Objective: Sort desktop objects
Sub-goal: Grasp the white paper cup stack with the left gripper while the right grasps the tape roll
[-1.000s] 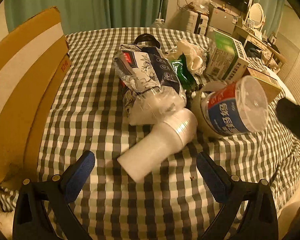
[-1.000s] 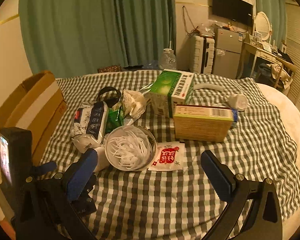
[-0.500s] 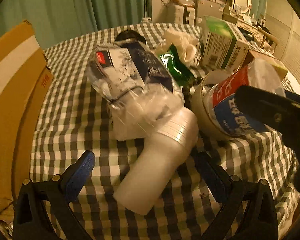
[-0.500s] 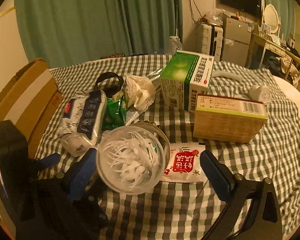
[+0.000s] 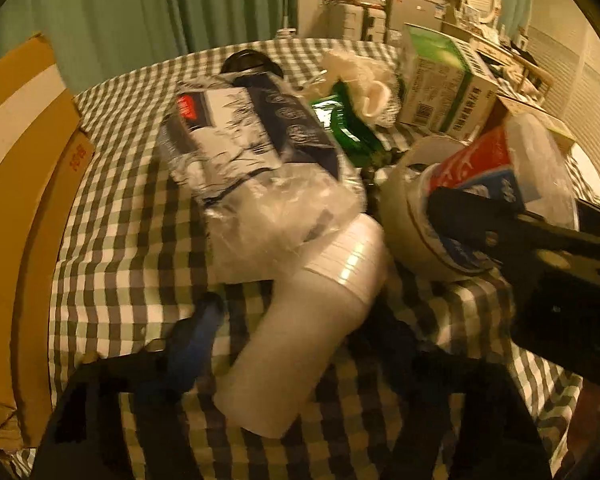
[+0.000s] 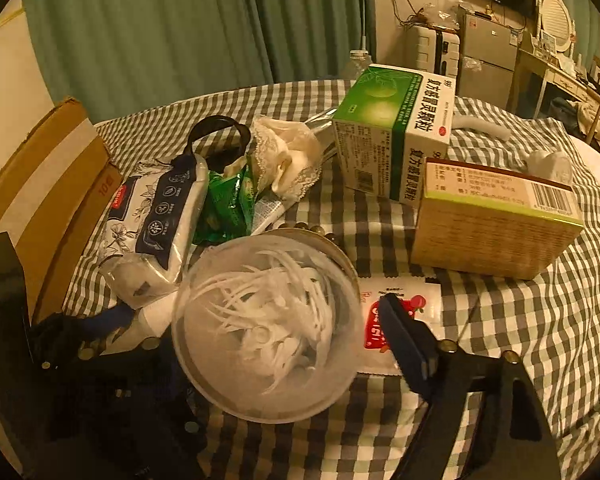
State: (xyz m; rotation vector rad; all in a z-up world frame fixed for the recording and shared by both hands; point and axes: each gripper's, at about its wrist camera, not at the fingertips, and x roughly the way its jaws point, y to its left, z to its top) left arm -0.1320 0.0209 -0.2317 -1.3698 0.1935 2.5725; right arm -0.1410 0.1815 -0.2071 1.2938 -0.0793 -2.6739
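Note:
A white plastic bottle (image 5: 300,332) lies on its side on the checked tablecloth. My left gripper (image 5: 296,344) is closed around it, one blue pad (image 5: 196,332) against its left side. A clear round tub of white floss picks (image 6: 268,324) lies on its side beside it; its red and blue label shows in the left wrist view (image 5: 484,184). My right gripper (image 6: 276,344) is closed on this tub, its right pad (image 6: 404,340) against the rim. A tissue pack (image 5: 252,152) rests against the bottle.
A cardboard box (image 6: 40,196) stands at the table's left edge. Behind the tub lie a green snack bag (image 6: 228,204), a lace cloth (image 6: 292,156), a green-and-white medicine box (image 6: 396,128), a tan box (image 6: 492,224) and a red sachet (image 6: 384,320).
Both grippers moved forward and closed: the left onto the white bottle, the right onto the floss tub. The right gripper now shows large in the left wrist view.

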